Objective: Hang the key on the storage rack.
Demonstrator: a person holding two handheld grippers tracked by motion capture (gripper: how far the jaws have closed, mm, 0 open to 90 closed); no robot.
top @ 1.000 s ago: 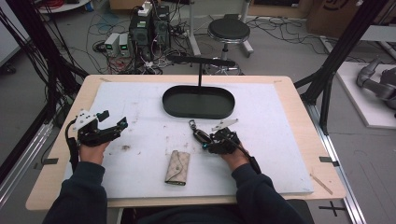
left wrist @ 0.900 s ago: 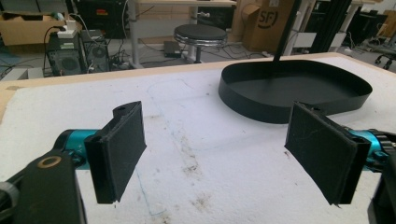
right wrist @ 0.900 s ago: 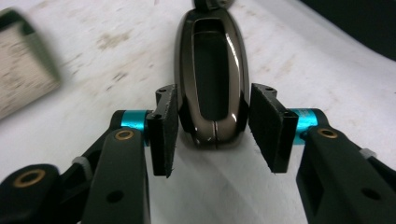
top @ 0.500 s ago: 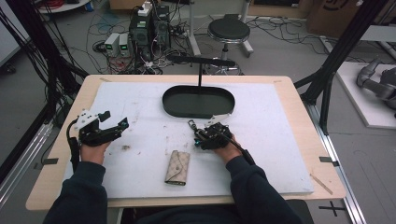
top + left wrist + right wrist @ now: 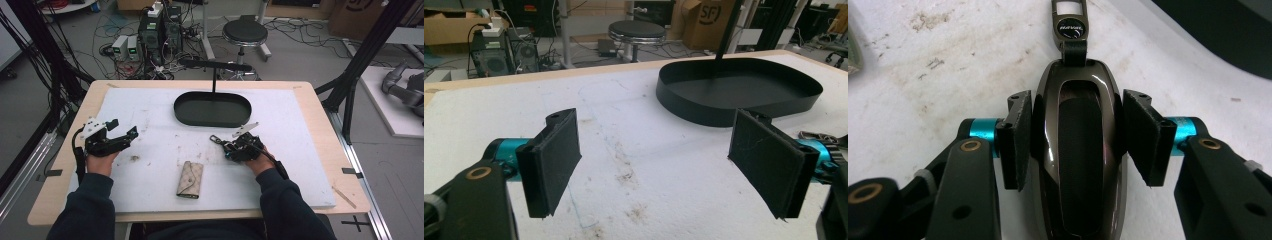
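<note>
A dark glossy key fob (image 5: 1080, 150) with a metal clip on a short strap lies on the white mat (image 5: 150, 115). My right gripper (image 5: 1078, 100) is shut on it, one pad pressing each long side. Its jaws have just been closing with the fob between them. In the high view the right gripper (image 5: 227, 146) sits right of centre, and the fob's clip (image 5: 215, 138) pokes out to its left. My left gripper (image 5: 124, 127) rests at the left of the mat. It is open (image 5: 654, 120), and only bare mat lies between its pads.
A black oval tray (image 5: 212, 121) with an upright post and crossbar (image 5: 215, 65) stands at the back centre, also ahead of the left gripper (image 5: 704, 112). A beige patterned wallet (image 5: 190, 179) lies near the front edge, between the hands.
My right hand shifted left half a second ago and has come back to the right, jaws around the key fob. The left hand and the wallet have not moved.
</note>
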